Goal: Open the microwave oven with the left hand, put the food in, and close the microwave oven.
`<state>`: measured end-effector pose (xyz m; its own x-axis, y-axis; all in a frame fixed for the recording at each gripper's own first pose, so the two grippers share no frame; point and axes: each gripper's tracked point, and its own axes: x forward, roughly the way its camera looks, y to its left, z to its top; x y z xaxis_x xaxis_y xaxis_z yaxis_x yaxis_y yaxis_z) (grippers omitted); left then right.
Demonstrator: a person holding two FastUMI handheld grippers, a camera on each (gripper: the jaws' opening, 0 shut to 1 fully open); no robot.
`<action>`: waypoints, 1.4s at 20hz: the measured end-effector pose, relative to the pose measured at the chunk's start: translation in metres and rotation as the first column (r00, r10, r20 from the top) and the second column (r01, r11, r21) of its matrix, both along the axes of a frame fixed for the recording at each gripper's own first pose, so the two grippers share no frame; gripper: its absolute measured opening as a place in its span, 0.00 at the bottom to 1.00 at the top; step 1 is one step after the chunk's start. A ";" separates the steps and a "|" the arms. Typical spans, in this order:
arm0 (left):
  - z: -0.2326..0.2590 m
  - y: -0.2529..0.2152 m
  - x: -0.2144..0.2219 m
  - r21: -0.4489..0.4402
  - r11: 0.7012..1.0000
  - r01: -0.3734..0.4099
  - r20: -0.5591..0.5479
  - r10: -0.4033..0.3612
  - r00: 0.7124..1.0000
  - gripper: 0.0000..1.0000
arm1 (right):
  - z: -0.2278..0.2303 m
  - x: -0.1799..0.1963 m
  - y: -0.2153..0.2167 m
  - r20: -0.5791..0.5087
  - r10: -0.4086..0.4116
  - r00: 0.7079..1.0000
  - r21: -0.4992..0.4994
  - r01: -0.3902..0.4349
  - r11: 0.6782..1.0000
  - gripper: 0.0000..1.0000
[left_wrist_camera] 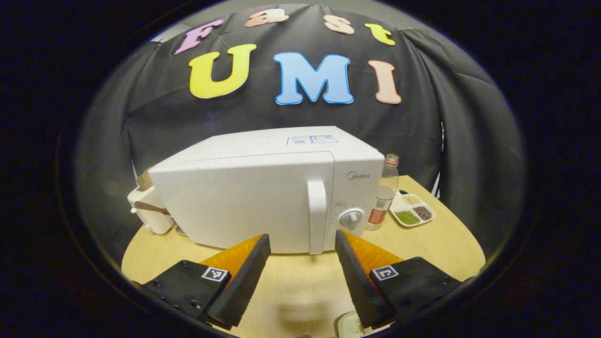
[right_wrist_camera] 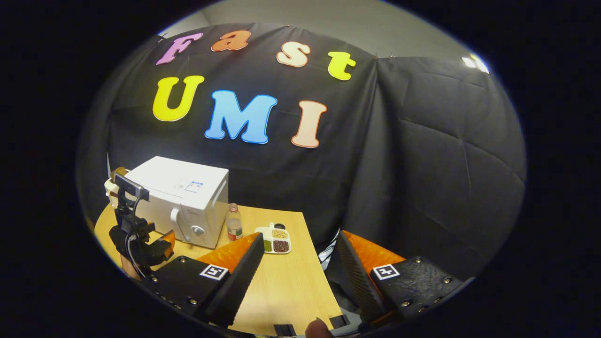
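A white microwave (left_wrist_camera: 263, 188) stands on the wooden table with its door closed; its upright handle (left_wrist_camera: 317, 213) and a dial (left_wrist_camera: 351, 219) sit at the right of the front. My left gripper (left_wrist_camera: 303, 238) is open a short way in front of the handle, touching nothing. In the right gripper view the microwave (right_wrist_camera: 181, 199) is far off at the left, and the left gripper (right_wrist_camera: 159, 246) is held in front of it. My right gripper (right_wrist_camera: 300, 239) is open and empty over the table's right edge. A white rounded object (left_wrist_camera: 348, 325) peeks out at the bottom edge, partly hidden.
A clear bottle (left_wrist_camera: 386, 192) with a red label stands right of the microwave, and a white divided tray (left_wrist_camera: 413, 210) of grains lies beyond it. A white appliance (left_wrist_camera: 148, 211) sits at the microwave's left. The table (right_wrist_camera: 286, 281) ends close on the right.
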<state>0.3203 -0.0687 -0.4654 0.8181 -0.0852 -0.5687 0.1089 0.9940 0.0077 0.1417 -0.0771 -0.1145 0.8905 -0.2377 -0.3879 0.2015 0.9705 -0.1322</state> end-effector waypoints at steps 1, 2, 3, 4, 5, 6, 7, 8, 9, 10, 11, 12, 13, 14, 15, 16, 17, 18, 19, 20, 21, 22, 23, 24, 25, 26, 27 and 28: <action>-0.009 -0.002 0.007 -0.006 1.000 0.006 -0.011 -0.006 1.000 0.94 | -0.003 -0.002 -0.001 -0.012 -0.008 1.000 -0.006 0.008 1.000 0.96; -0.016 -0.007 0.012 -0.014 1.000 0.023 -0.019 -0.023 1.000 0.94 | -0.005 -0.003 -0.001 -0.022 -0.014 1.000 -0.011 0.014 1.000 0.96; -0.020 -0.011 0.017 -0.015 0.999 0.035 -0.024 -0.035 0.999 0.91 | -0.008 -0.006 -0.002 -0.031 -0.019 0.999 -0.017 0.019 1.000 0.96; -0.027 -0.013 0.023 -0.015 0.999 0.038 -0.026 -0.038 0.999 0.85 | -0.009 -0.008 -0.002 -0.040 -0.021 0.999 -0.019 0.021 1.000 0.96; -0.030 -0.016 0.028 -0.018 0.999 0.037 -0.027 -0.037 0.999 0.84 | -0.010 -0.008 -0.001 -0.046 -0.023 0.999 -0.017 0.022 1.000 0.96; -0.033 -0.015 0.032 -0.009 1.000 0.021 -0.029 -0.021 0.999 0.79 | -0.011 -0.008 -0.001 -0.048 -0.026 0.999 -0.014 0.025 1.000 0.96; -0.038 -0.018 0.033 -0.031 0.999 0.013 -0.038 -0.015 0.999 0.74 | -0.011 -0.009 0.000 -0.050 -0.028 0.998 -0.011 0.028 1.000 0.96; -0.040 -0.023 0.037 -0.048 0.999 0.003 -0.049 -0.005 0.999 0.63 | -0.011 -0.010 0.000 -0.050 -0.028 0.998 -0.010 0.028 1.000 0.96; -0.044 -0.027 0.039 -0.052 0.999 -0.008 -0.060 0.004 0.998 0.54 | -0.012 -0.010 0.000 -0.049 -0.030 0.998 -0.013 0.029 1.000 0.96; -0.050 -0.027 0.043 -0.038 0.999 -0.016 -0.069 0.013 0.998 0.45 | -0.010 -0.011 0.000 -0.047 -0.031 0.998 -0.013 0.030 0.999 0.96; -0.053 -0.027 0.046 -0.026 0.999 -0.020 -0.074 0.018 0.997 0.42 | -0.010 -0.012 0.000 -0.045 -0.033 0.998 -0.009 0.033 0.999 0.96; -0.057 -0.029 0.047 -0.030 0.999 -0.021 -0.085 0.018 0.996 0.42 | -0.009 -0.014 0.000 -0.044 -0.036 0.998 -0.003 0.036 0.999 0.96; -0.058 -0.030 0.046 -0.036 0.999 -0.021 -0.085 0.018 0.996 0.42 | -0.011 -0.016 -0.001 -0.045 -0.041 0.998 0.001 0.041 0.999 0.96; -0.063 -0.030 0.046 -0.047 0.999 -0.013 -0.090 0.009 0.996 0.36 | -0.010 -0.019 -0.002 -0.043 -0.046 0.998 0.002 0.046 0.999 0.96; -0.068 -0.032 0.048 -0.051 0.999 0.011 -0.078 -0.015 0.997 0.34 | -0.011 -0.022 -0.003 -0.041 -0.051 0.998 0.001 0.051 0.999 0.96; -0.069 -0.032 0.047 -0.058 0.998 0.024 -0.060 -0.028 0.998 0.34 | -0.011 -0.025 -0.004 -0.041 -0.056 0.998 0.002 0.056 0.998 0.96; -0.069 -0.032 0.047 -0.055 0.998 0.023 -0.046 -0.025 0.999 0.30 | -0.011 -0.027 -0.004 -0.036 -0.056 0.998 0.005 0.057 0.998 0.96; -0.069 -0.032 0.046 -0.030 0.999 0.029 -0.031 -0.030 0.999 0.29 | -0.010 -0.030 -0.004 -0.032 -0.058 0.998 0.005 0.058 0.998 0.96; -0.069 -0.031 0.045 -0.006 0.999 0.034 -0.028 -0.034 0.999 0.22 | -0.011 -0.031 -0.005 -0.030 -0.053 0.998 0.013 0.053 0.998 0.96; -0.070 -0.032 0.046 0.006 0.999 0.043 -0.017 -0.043 0.999 0.25 | -0.009 -0.035 -0.003 -0.023 -0.051 0.998 0.026 0.052 0.998 0.94; -0.071 -0.032 0.045 0.009 0.998 0.056 -0.012 -0.056 0.998 0.25 | -0.008 -0.038 -0.003 -0.013 -0.049 0.999 0.042 0.049 0.998 0.94; -0.070 -0.032 0.045 0.008 0.998 0.067 -0.011 -0.067 0.998 0.25 | -0.005 -0.043 -0.001 -0.002 -0.041 0.999 0.061 0.041 0.997 0.94; -0.070 -0.032 0.045 0.014 0.997 0.075 -0.014 -0.075 0.997 0.25 | -0.005 -0.049 0.000 0.009 -0.033 0.999 0.067 0.032 0.997 0.94; -0.069 -0.032 0.043 0.026 0.996 0.085 -0.019 -0.085 0.996 0.25 | -0.004 -0.057 -0.001 0.021 -0.023 1.000 0.062 0.021 0.998 0.94; -0.070 -0.032 0.045 0.042 0.995 0.096 -0.024 -0.095 0.995 0.20 | -0.006 -0.065 -0.004 0.021 -0.008 1.000 0.056 0.007 0.998 0.94; -0.070 -0.032 0.045 0.055 0.993 0.101 -0.027 -0.100 0.995 0.18 | -0.008 -0.074 -0.006 0.017 0.005 1.000 0.054 -0.006 0.999 0.94; -0.069 -0.032 0.045 0.063 0.993 0.097 -0.031 -0.095 0.995 0.20 | -0.009 -0.083 -0.009 0.014 0.013 1.000 0.057 -0.014 0.998 0.94; -0.071 -0.031 0.045 0.063 0.995 0.082 -0.041 -0.079 0.996 0.20 | -0.008 -0.093 -0.013 0.011 0.021 1.000 0.063 -0.022 0.998 0.94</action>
